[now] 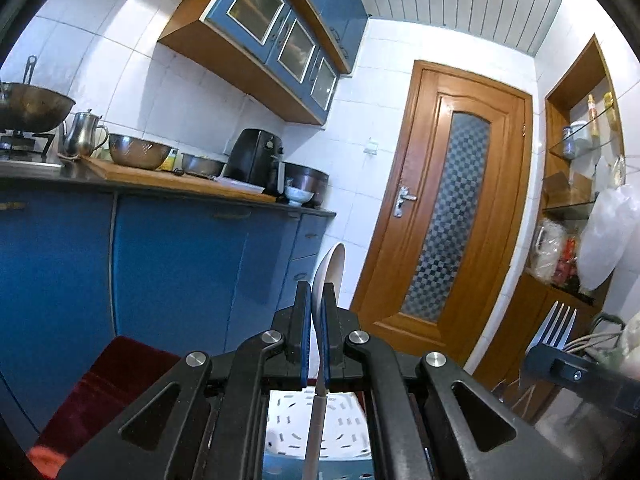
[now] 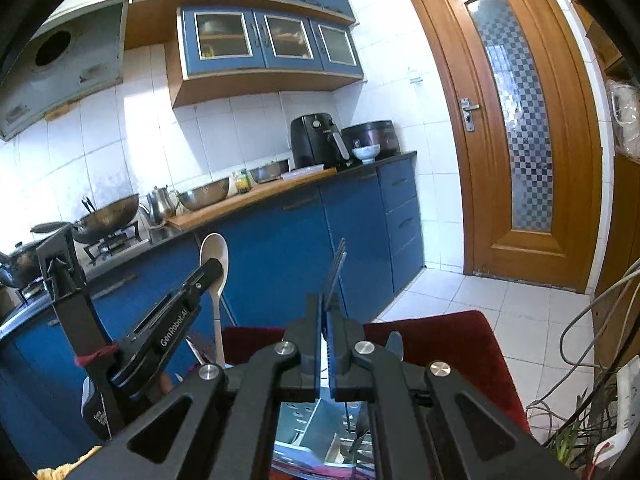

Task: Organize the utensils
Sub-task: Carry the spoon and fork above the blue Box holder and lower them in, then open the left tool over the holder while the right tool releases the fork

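Both grippers pinching by the handle, left gripper (image 1: 316, 320) on spoon (image 1: 329, 268), right gripper (image 2: 325, 320) on fork (image 2: 335, 276), heads raised, probably for carrying to sort.

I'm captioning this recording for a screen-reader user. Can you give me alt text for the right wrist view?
The right gripper is shut on a fork, tines up, held above a metal utensil holder. To its left, the left gripper holds a white spoon upright. Behind are blue cabinets and a wooden door.

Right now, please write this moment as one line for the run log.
left gripper: shut on spoon | right gripper: shut on fork | both utensils lifted, pointing up
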`<state>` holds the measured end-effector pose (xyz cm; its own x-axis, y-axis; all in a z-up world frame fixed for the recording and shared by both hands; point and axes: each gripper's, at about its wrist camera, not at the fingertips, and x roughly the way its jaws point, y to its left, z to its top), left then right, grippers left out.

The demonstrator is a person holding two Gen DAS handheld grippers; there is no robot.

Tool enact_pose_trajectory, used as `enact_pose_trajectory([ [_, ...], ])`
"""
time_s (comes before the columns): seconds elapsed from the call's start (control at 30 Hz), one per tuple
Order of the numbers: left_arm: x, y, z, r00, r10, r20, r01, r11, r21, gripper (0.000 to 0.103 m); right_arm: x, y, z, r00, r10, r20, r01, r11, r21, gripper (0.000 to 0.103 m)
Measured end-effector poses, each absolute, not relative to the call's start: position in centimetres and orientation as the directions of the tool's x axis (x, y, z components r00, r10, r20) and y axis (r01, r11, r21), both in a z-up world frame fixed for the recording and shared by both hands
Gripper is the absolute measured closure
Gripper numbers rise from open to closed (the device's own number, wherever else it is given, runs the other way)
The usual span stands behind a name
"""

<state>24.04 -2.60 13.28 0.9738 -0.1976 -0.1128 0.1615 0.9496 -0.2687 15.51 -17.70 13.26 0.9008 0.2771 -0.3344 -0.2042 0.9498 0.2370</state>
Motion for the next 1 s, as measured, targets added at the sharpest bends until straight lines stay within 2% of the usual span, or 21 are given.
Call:
enact_pose_trajectory([
  [0.13,23.8,-2.9,11.7,0.982,-0.159,-0.102,0.132,0.964,-0.231,0.101,16.3,-17.4,11.9,0.887,0.28,-0.366,-0.206,0.952,0.228,0.1],
  [0.53,22.4,-3.4,10.9,0.972,-0.196,-0.128,0.169,0.965,-0.2,0.101,16.6,-16.9,9.7,0.84,0.305,-0.448,-0.214,0.946,0.242,0.099],
  [0.57,22.3,-3.5,11.0,0.97,-0.204,-0.136,0.176,0.965,-0.192,0.097,16.5,-17.0,9.8,0.84,0.303,-0.45,-0.21,0.947,0.244,0.094],
  [0.6,22.1,-3.5,11.0,0.967,-0.21,-0.144,0.182,0.966,-0.185,0.087,16.4,-17.0,9.8,0.84,0.302,-0.451,-0.208,0.946,0.248,0.09],
  [0.63,22.0,-3.6,11.0,0.965,-0.213,-0.151,0.185,0.966,-0.18,0.082,16.4,-17.0,9.9,0.839,0.306,-0.449,-0.209,0.944,0.254,0.083],
  [0.67,21.8,-3.6,11.1,0.965,-0.213,-0.152,0.185,0.967,-0.177,0.078,16.3,-17.1,10.0,0.839,0.314,-0.445,-0.213,0.941,0.262,0.081],
  [1.0,19.2,-3.0,12.6,0.963,-0.203,-0.178,0.178,0.973,-0.148,0.077,13.8,-16.8,11.8,0.859,0.311,-0.408,-0.222,0.942,0.25,0.081],
])
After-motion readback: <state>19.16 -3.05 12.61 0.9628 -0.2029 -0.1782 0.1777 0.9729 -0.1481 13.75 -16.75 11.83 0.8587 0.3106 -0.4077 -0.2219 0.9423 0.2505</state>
